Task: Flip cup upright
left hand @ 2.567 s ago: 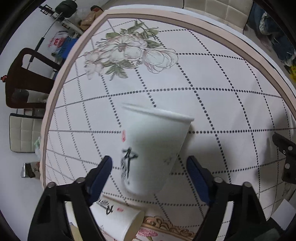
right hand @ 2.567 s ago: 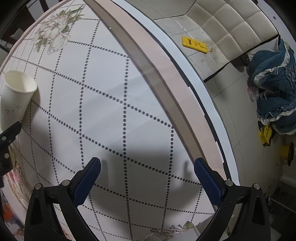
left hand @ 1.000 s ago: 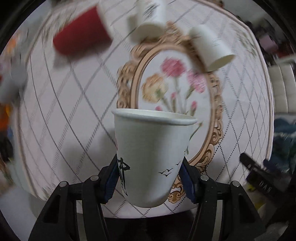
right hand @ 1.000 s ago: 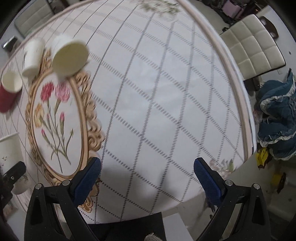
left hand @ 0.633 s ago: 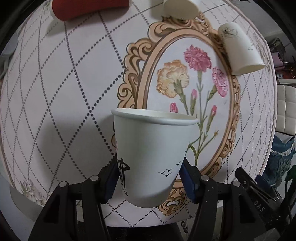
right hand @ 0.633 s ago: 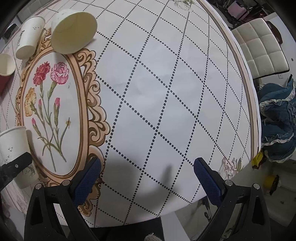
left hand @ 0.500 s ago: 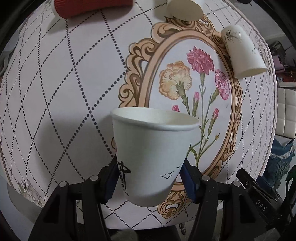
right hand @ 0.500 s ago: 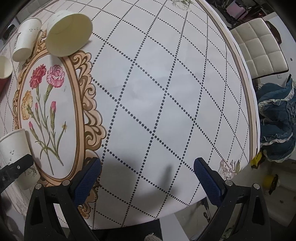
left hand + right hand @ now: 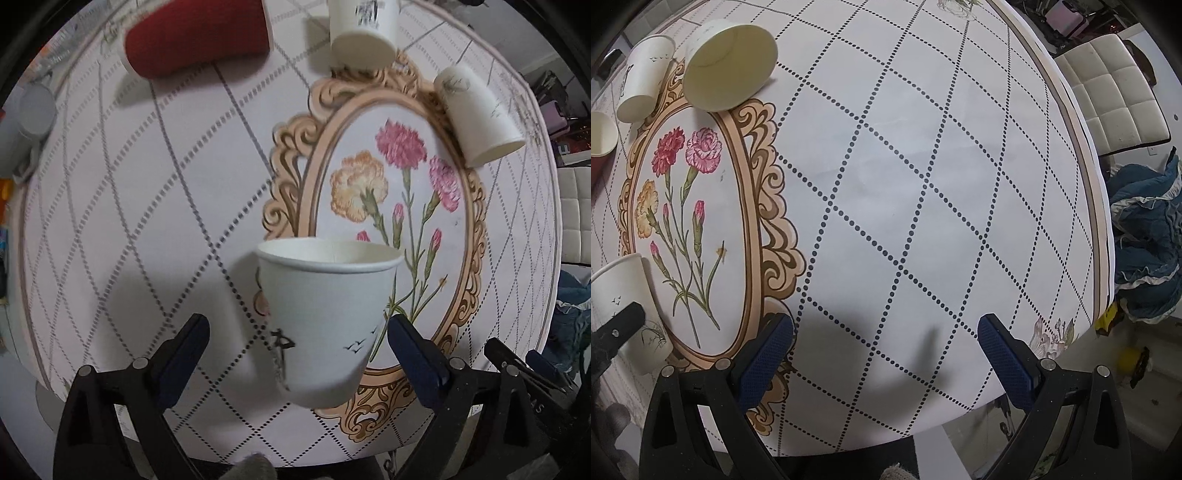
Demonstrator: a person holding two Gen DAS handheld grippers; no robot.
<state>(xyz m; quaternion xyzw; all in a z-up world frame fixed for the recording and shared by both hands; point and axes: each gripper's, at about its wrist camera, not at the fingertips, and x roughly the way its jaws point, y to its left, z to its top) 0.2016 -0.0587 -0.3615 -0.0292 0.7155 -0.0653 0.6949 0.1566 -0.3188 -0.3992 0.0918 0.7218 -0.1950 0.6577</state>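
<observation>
With its blue-padded jaws spread wide, the left gripper [image 9: 295, 347] flanked the white paper cup with bird print [image 9: 327, 317], which stood upright, mouth up, on the floral-patterned round table [image 9: 184, 221], touching neither pad. Right gripper [image 9: 884, 349] was also wide, holding nothing.

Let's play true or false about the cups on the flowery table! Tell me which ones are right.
1. The white cup with little birds stands upright, mouth up. True.
2. The left claw is squeezing that cup. False: its jaws are spread open, clear of the cup's sides.
3. The red cup lies on its side. True.
4. The right claw holds a cup. False: it is open, with only tablecloth between its jaws.
5. Every white cup stands upright. False: the cup by the frame lies tipped over.
</observation>
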